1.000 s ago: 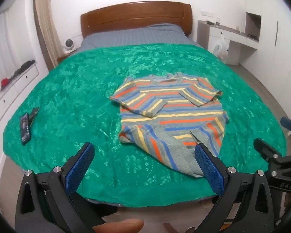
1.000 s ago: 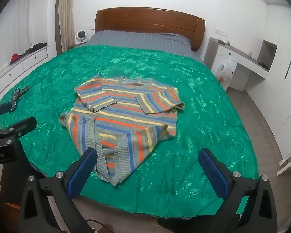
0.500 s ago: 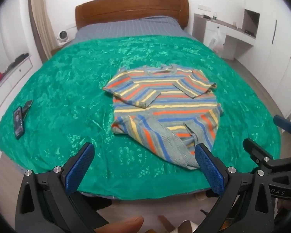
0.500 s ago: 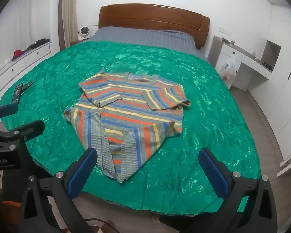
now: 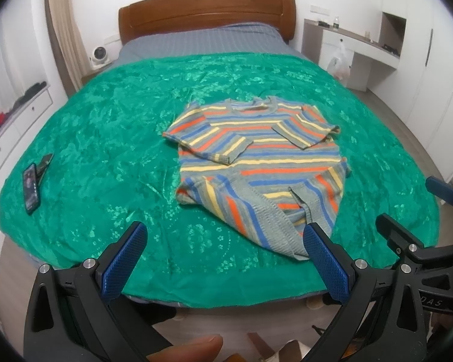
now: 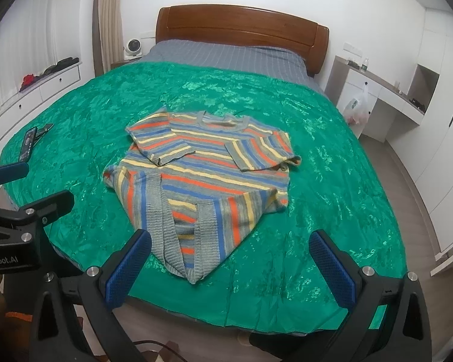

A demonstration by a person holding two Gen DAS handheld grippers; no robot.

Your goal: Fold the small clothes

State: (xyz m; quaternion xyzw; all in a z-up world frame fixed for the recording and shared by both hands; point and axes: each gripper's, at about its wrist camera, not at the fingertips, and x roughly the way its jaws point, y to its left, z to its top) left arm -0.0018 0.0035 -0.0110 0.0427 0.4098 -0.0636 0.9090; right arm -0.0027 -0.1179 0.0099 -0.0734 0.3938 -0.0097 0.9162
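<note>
striped sweater [image 5: 258,163] — long axis near-to-far, hem point nearest | left gripper [image 5: 223,241] and right gripper [image 6: 231,252] both wide open, empty; sweater between them

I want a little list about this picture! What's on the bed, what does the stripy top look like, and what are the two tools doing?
bed cover: green blanket, shiny
clothing: striped sweater lying on the blanket, both sleeves folded in over the front, bottom corners turned in to a point
fold state: partly folded
other item: phone near the blanket's left edge
left tool: open, holding nothing, above the bed's near edge
right tool: open, holding nothing, not touching the sweater
furniture: wooden headboard at the far end
</note>
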